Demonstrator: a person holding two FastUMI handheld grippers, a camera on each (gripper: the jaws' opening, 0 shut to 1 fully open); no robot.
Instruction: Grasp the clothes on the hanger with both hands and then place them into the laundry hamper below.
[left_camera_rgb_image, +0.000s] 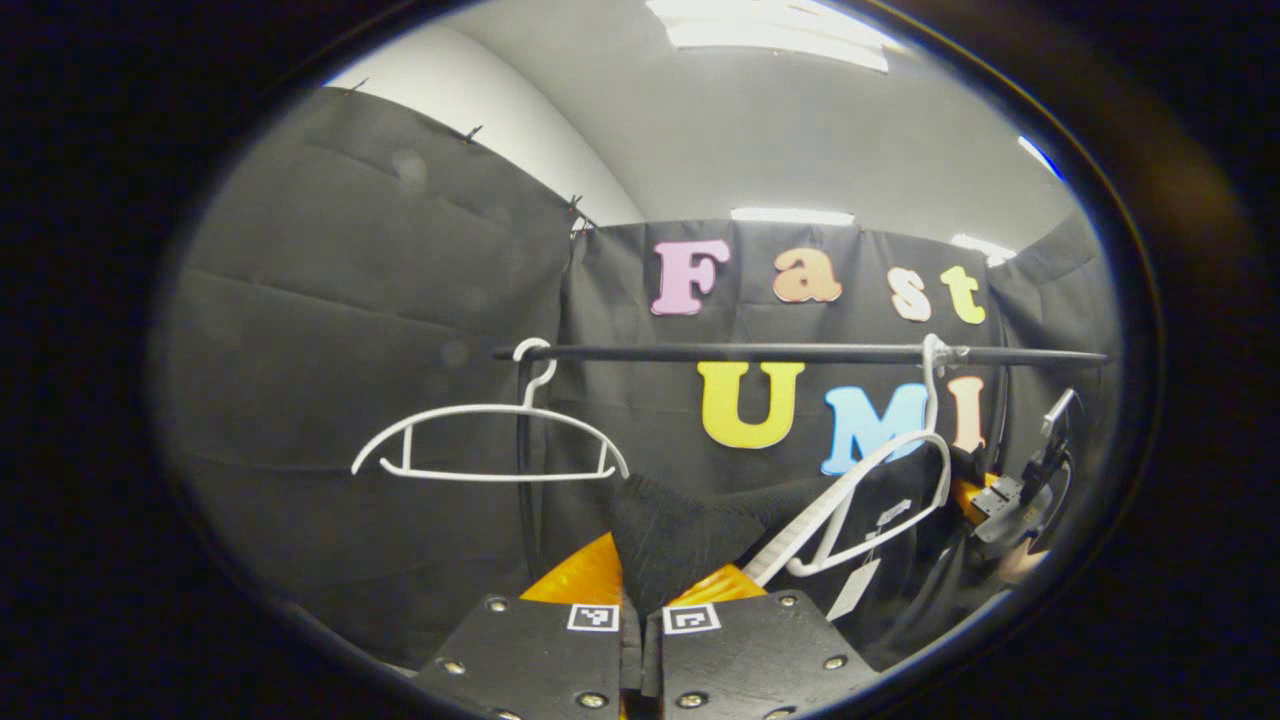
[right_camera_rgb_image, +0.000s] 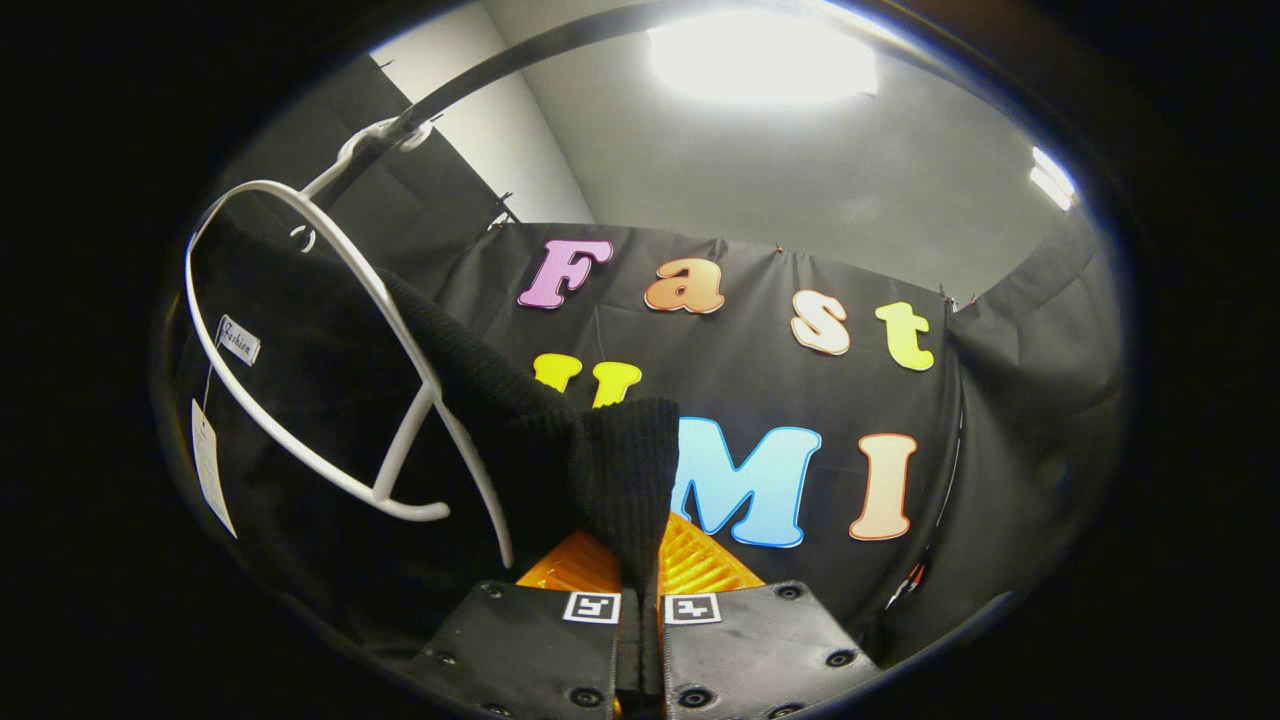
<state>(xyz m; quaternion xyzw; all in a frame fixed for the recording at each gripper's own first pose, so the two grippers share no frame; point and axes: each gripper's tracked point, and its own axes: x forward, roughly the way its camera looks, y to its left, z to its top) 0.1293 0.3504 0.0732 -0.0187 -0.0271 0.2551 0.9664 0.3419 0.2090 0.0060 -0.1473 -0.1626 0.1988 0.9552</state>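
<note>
Both grippers are clenched on the same black ribbed-knit garment (left_camera_rgb_image: 680, 535): the left gripper (left_camera_rgb_image: 640, 600) pinches a thick fold at the bottom centre of the left gripper view, and the right gripper (right_camera_rgb_image: 640, 590) bites a cuff-like edge low in the right gripper view. The knit is stretched off a tilted, thin white plastic hanger (right_camera_rgb_image: 330, 330) hooked on the dark round rail (left_camera_rgb_image: 800, 352). A second bare white hanger (left_camera_rgb_image: 490, 440) hangs level, left of centre, and the paper tags (right_camera_rgb_image: 205, 460) dangle at the far left.
</note>
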